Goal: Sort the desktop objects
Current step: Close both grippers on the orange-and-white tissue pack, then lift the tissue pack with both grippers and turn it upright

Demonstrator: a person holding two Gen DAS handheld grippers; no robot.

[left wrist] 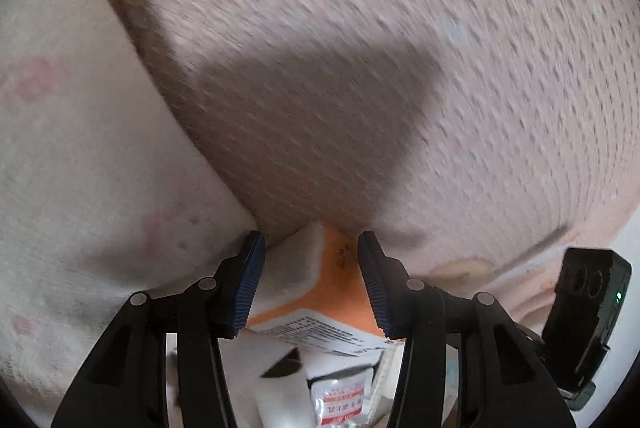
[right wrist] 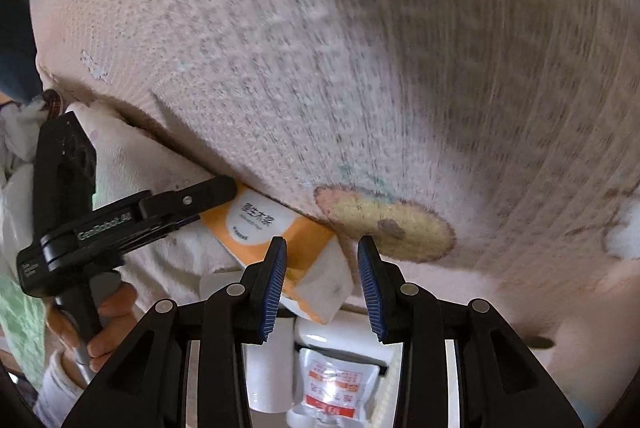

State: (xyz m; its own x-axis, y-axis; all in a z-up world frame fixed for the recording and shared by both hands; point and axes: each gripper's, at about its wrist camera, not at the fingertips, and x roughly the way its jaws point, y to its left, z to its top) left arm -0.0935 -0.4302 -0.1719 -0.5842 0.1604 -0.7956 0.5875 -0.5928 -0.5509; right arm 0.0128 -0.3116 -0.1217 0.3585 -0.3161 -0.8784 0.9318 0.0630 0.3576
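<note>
1. Left wrist view only: the left tongs (left wrist: 312, 240) stand wide, and the orange-and-white pack (left wrist: 344, 280) fills the gap between their blue pads. It cannot be told whether the pads press on it. A white cloth (left wrist: 80, 147) with faint pink print lies at the left. A black module (left wrist: 588, 312) with a green light is at the right edge.
2. Right wrist view only: the right tongs (right wrist: 322, 244) are set narrow and pinch the near corner of the orange-and-white pack (right wrist: 256, 224). One pad lies on the orange face, the other at the white end. The left tongs (right wrist: 216, 193) show side-on at the left, with a finger across the far end of the pack. A hand (right wrist: 108, 332) grips their handle. A yellow oval patch (right wrist: 384, 224) on the knit is shown whole.
3. Both views: the pink knitted fabric (left wrist: 360, 27) fills the far field and is blurred. The pack lies at its near edge, between both tongs. A red-labelled sachet (right wrist: 332, 392) lies near, under the tongs; it also appears in the left view (left wrist: 340, 404).
4. Count:
   - Orange-and-white pack: one.
   - Tongs: two.
   - Hand in view: one.
   - Red-labelled sachet: one per view.
   - Yellow patch: one.
   - Black module: one.
</note>
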